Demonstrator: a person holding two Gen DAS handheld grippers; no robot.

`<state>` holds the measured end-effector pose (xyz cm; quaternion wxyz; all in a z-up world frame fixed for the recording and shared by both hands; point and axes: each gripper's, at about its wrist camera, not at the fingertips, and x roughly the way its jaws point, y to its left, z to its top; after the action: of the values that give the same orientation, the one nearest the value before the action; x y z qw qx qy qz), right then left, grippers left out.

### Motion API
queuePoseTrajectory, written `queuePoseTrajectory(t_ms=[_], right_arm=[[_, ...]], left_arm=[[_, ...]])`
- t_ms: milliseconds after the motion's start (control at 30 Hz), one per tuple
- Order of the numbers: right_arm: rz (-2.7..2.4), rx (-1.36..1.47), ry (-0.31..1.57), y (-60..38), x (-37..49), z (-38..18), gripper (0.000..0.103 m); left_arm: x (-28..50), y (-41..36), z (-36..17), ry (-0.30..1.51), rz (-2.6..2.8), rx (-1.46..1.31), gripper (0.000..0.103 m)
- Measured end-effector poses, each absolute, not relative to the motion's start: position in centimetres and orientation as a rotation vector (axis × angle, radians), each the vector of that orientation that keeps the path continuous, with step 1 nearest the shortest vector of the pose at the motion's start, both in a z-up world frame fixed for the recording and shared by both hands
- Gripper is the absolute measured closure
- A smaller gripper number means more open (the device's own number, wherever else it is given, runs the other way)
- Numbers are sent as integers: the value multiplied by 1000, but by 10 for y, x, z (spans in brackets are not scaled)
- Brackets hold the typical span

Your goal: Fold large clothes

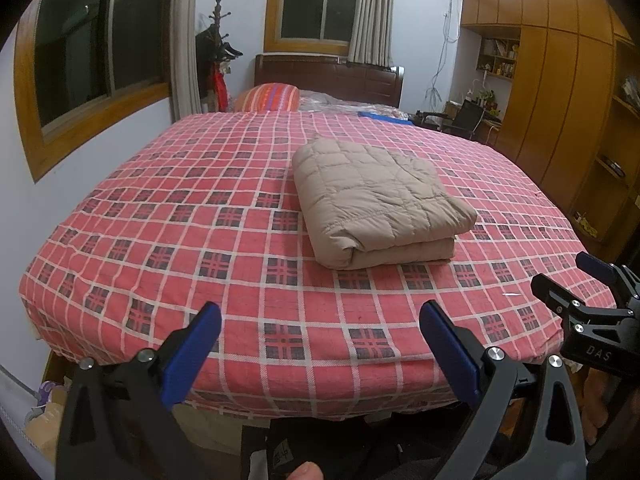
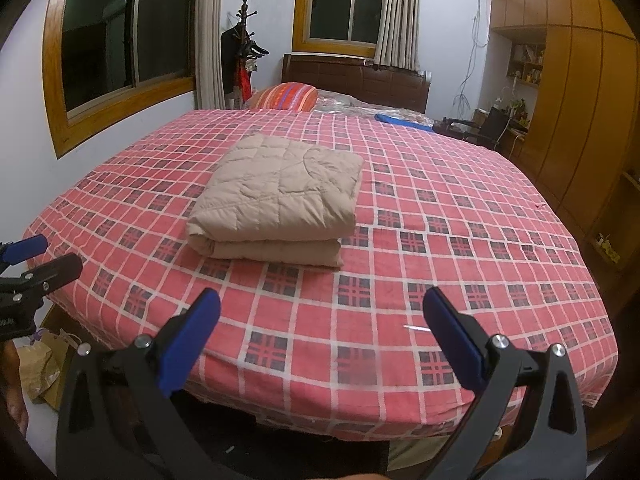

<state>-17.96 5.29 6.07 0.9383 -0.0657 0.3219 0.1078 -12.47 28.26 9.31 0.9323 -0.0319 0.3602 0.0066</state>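
Note:
A beige quilted garment (image 1: 380, 204) (image 2: 280, 196) lies folded into a thick rectangle on the red checked bed (image 1: 200, 240) (image 2: 460, 248), a little back from the near edge. My left gripper (image 1: 320, 320) hangs open over the bed's near edge, short of the bundle, with nothing between its blue pads. My right gripper (image 2: 320, 308) is open too, equally empty, over the near edge and apart from the bundle. Each gripper shows at the side of the other's view: the right one (image 1: 568, 280) and the left one (image 2: 44, 254).
A striped pillow (image 1: 266, 98) and a blue item (image 1: 380, 117) lie near the dark headboard (image 1: 328, 76). Wooden wardrobes (image 1: 560, 92) line the right wall, windows (image 1: 80, 52) the left. A coat stand (image 1: 218, 52) is in the far corner. Bags (image 2: 44, 364) sit on the floor at left.

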Motion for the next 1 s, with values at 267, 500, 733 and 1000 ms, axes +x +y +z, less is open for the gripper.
queuePoseTrajectory(t_ms=[267, 500, 733, 1000], right_arm=[[229, -143, 652, 55, -179, 62, 2], [230, -142, 642, 54, -179, 65, 2], [230, -140, 642, 53, -179, 65, 2], [228, -142, 641, 53, -179, 65, 2]], left_arm=[[-126, 280, 93, 742, 8, -56, 4], [-126, 278, 95, 740, 11, -55, 4], [-125, 277, 96, 740, 12, -50, 4], [-125, 277, 96, 741, 11, -49, 4]])
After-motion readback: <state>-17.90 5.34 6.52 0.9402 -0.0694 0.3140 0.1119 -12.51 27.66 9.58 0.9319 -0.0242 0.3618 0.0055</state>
